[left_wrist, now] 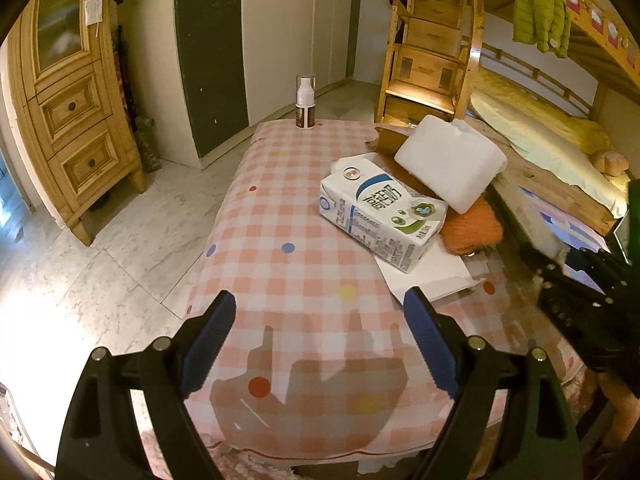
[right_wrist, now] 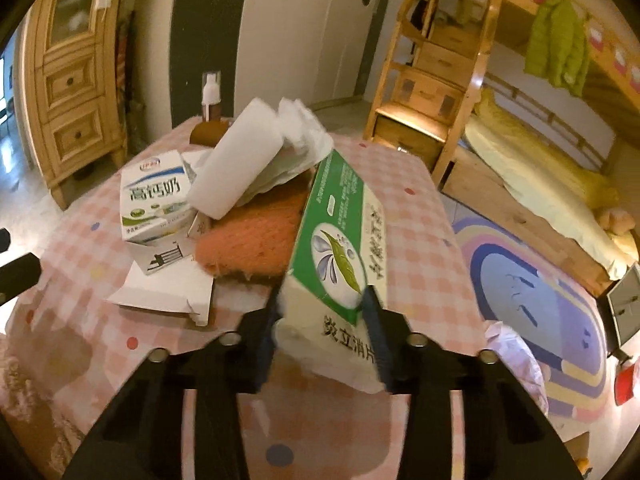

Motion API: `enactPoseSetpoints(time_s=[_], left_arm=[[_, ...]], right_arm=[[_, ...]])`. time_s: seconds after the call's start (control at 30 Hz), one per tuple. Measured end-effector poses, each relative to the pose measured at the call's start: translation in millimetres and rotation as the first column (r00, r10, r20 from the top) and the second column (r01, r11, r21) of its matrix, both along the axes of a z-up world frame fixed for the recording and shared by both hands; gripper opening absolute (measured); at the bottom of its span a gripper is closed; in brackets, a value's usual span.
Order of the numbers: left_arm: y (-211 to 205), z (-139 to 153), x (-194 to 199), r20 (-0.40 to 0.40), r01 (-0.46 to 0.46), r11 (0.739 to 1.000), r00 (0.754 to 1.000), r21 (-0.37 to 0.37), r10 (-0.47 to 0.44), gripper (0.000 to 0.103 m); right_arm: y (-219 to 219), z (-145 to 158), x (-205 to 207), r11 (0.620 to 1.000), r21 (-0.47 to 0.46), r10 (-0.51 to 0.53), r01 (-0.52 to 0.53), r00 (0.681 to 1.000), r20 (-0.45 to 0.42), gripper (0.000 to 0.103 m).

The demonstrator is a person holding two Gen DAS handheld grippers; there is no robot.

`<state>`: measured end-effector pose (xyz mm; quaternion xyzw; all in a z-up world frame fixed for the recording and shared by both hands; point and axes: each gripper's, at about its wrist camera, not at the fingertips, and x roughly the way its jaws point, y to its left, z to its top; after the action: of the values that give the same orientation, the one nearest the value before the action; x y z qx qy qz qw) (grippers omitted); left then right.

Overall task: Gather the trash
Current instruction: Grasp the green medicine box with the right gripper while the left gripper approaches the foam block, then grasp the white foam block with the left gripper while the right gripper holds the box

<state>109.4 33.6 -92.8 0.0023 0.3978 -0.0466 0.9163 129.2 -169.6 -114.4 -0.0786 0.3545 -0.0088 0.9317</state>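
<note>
- Gripping a green-and-white box (right_wrist: 340, 248), the right gripper (right_wrist: 320, 316) has its jaws closed on the box's near end; the long axis runs away from the camera, far end tilted up above the checked worktop (right_wrist: 420, 216).
- Left gripper (left_wrist: 320, 320) hovers, jaws wide apart and empty.
- Milk carton (left_wrist: 380, 212) lies flat beside a white paper wad (left_wrist: 448, 160).

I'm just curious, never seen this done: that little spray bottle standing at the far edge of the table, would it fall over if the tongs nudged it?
Probably yes. The spray bottle stands tall and narrow on a small base, so a push near its cap would likely tip it. Being round, it might then roll on the checked tablecloth. It looks small, likely light.
</note>
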Motion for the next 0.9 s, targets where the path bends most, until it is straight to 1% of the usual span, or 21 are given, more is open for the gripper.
enactPoseSetpoints(time_s=[0.03,0.1,0.2,0.37,0.5,0.57,0.7,0.77,0.87,0.9], left_arm=[[-1,1,-1,0.002,0.003,1.0,1.0,-0.002,-0.003,0.083],[-5,4,-3,0.005,0.012,1.0,1.0,-0.007,-0.012,0.083],[-11,7,-6,0.017,0.033,0.999,0.999,-0.008,-0.033,0.083],[-28,13,-7,0.031,0.079,0.997,0.996,-0.004,-0.079,0.083],[-47,20,0,0.059,0.113,0.994,0.992,-0.001,-0.113,0.083],[-58,22,7,0.075,0.132,0.991,0.988,0.01,-0.132,0.083],[-82,25,25,0.102,0.164,0.986,0.981,0.03,-0.166,0.083],[-96,24,35,0.111,0.187,0.982,0.975,0.041,-0.19,0.078],[-113,17,52,0.101,0.216,0.975,0.97,0.059,-0.221,0.069],[-118,14,59,0.093,0.224,0.972,0.969,0.067,-0.229,0.068]], right_arm=[[-5,4,-6,1.0,0.012,-0.001,0.001,1.0,0.011,0.023],[-12,11,-13,0.999,0.045,-0.002,0.001,1.0,0.022,0.01],[-34,20,-23,0.986,0.169,-0.01,0.008,1.0,0.009,0.01],[-55,41,-41,0.964,0.266,-0.01,-0.004,0.999,0.049,0.01],[-64,54,-47,0.952,0.306,-0.015,-0.011,0.997,0.081,0.01],[-66,59,-44,0.95,0.311,-0.02,-0.01,0.996,0.092,0.01],[-74,60,-40,0.946,0.323,-0.026,-0.008,0.994,0.102,0.01],[-78,59,-34,0.943,0.332,-0.029,-0.005,0.995,0.099,0.01],[-85,57,-28,0.94,0.341,-0.035,0.001,0.995,0.093,0.01],[-88,56,-25,0.938,0.346,-0.037,0.003,0.995,0.091,0.01]])
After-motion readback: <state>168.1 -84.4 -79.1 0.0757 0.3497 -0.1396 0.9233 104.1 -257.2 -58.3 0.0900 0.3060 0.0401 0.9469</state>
